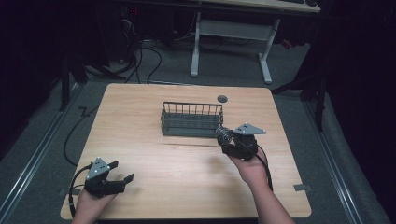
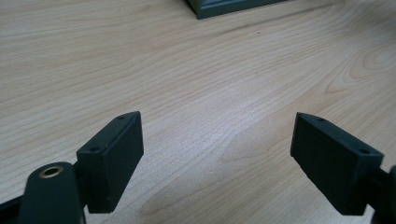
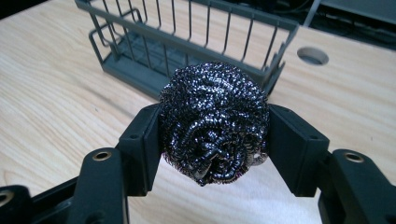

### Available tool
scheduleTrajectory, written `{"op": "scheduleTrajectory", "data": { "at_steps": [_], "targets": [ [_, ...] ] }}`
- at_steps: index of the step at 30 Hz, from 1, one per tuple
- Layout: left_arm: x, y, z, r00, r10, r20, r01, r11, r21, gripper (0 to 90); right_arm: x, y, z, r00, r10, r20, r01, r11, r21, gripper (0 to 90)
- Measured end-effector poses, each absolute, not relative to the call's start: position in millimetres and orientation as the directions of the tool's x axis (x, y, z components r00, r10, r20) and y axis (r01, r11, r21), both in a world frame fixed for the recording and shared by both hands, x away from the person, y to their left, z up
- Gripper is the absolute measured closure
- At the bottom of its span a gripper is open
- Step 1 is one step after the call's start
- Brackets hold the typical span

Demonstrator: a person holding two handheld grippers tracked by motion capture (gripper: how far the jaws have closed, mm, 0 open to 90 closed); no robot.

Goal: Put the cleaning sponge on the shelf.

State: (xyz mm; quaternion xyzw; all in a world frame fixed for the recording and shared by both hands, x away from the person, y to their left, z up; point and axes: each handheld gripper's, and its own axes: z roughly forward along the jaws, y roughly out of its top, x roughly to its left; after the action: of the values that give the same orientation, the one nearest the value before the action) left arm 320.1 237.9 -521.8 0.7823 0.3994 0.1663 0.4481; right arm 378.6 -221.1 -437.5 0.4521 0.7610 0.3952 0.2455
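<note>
Table [image 1: 154, 182]: light wood top, square-ish, spread under both your hands; a round cable hole [image 1: 222, 98] sits near its far edge.

Basket [image 1: 191, 119]: dark grey wire rack with a solid base, standing upright toward the far middle of the table. In the right gripper view the basket [image 3: 187, 42] is just beyond your scrubber, its near right corner close behind the ball; whether they touch cannot be told. In the left gripper view one corner of its base [image 2: 233, 7] shows at the top edge, well apart from that gripper.

Right gripper [image 1: 225, 138]: you hold it just off the basket's right end, near side, the grey plate on top, your hand beneath. Its jaws are clamped on the steel wool scrubber, one pad on each flank of the ball. In its own view the right gripper [image 3: 214, 135] has the pads pressed flat into the wire coils.

Left gripper [image 1: 122, 171]: near the table's front left corner, far from the basket. Jaws released, spread wide, nothing between them. In its own view the left gripper [image 2: 217, 149] has bare wood between the two pads.

Steel wool scrubber [image 3: 215, 121]: round, dark shiny coil, gripped and lifted off the table, close by the basket's right corner. High view shows the scrubber [image 1: 223, 135] at the tip of your right gripper.
</note>
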Motion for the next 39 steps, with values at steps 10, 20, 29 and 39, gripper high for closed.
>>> {"op": "scheduleTrajectory", "data": {
  "at_steps": [10, 20, 29, 39],
  "targets": [
    [320.4, 239.0, -521.8, 0.624, 0.775, -0.101, 0.48, -0.278, 0.832, 18.0, 390.9, -209.8, -425.7, -0.476, 0.88, -0.008, 0.482, 0.268, 0.834, 39.7],
    [320.5, 239.1, -521.6, 0.625, 0.774, -0.103, 0.48, -0.277, 0.832, 18.0, 407.3, -198.2, -416.7, -0.484, 0.875, -0.02, 0.468, 0.278, 0.839, 39.7],
    [320.8, 239.3, -521.9, 0.625, 0.774, -0.104, 0.479, -0.275, 0.834, 18.0, 424.8, -185.8, -418.2, -0.489, 0.872, -0.025, 0.468, 0.287, 0.836, 39.6],
    [321.0, 239.1, -521.9, 0.627, 0.772, -0.104, 0.479, -0.276, 0.833, 18.0, 446.8, -179.3, -421.6, -0.472, 0.881, -0.025, 0.488, 0.285, 0.825, 39.6]
  ]
}}
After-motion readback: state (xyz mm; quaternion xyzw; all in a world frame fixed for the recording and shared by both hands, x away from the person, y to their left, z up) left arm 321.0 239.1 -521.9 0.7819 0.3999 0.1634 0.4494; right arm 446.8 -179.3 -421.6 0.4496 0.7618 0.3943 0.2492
